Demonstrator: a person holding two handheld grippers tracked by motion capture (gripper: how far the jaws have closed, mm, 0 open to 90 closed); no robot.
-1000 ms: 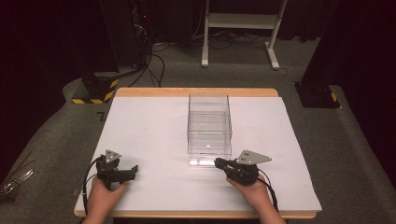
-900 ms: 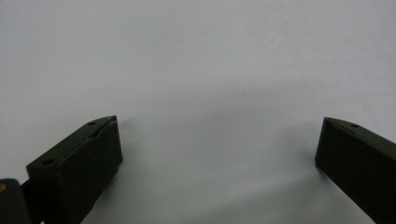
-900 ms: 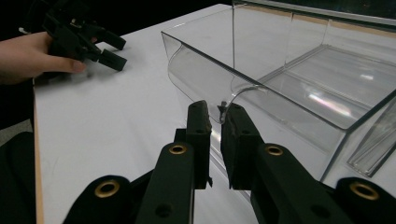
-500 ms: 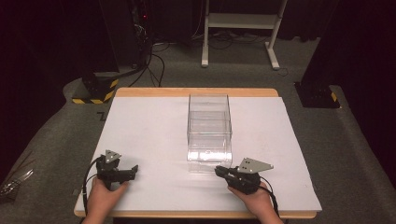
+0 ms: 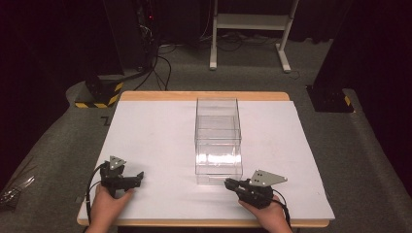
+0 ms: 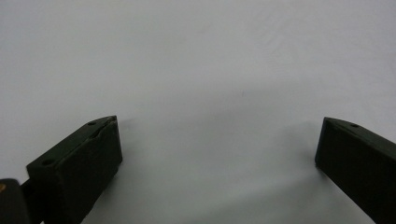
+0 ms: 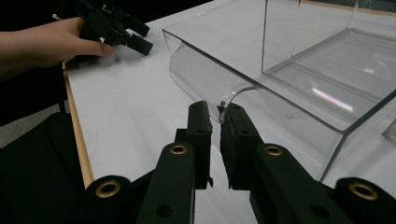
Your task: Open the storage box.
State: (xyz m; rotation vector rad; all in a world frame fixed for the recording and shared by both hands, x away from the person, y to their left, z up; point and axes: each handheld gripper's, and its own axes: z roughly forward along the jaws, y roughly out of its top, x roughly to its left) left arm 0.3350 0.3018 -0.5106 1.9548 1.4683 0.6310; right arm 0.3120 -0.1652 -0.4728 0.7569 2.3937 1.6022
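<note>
I have the right gripper (image 7: 215,116) pinching the front lip of the clear drawer (image 5: 218,167), its jaws pressed together on the thin curved wall at the low cut-out. The drawer sits in the clear box (image 5: 217,127) at the middle of the table (image 5: 145,131), its front toward six o'clock and, as I read it, standing a little proud of the box. My left gripper (image 5: 137,178) rests at about eight o'clock from the box, jaws spread wide over bare white surface, holding nothing.

The risk, as I judge it: nothing steadies the box, so a pull could drag the whole box toward me. The slick lip could also slip from the pads if I pull at an angle.
</note>
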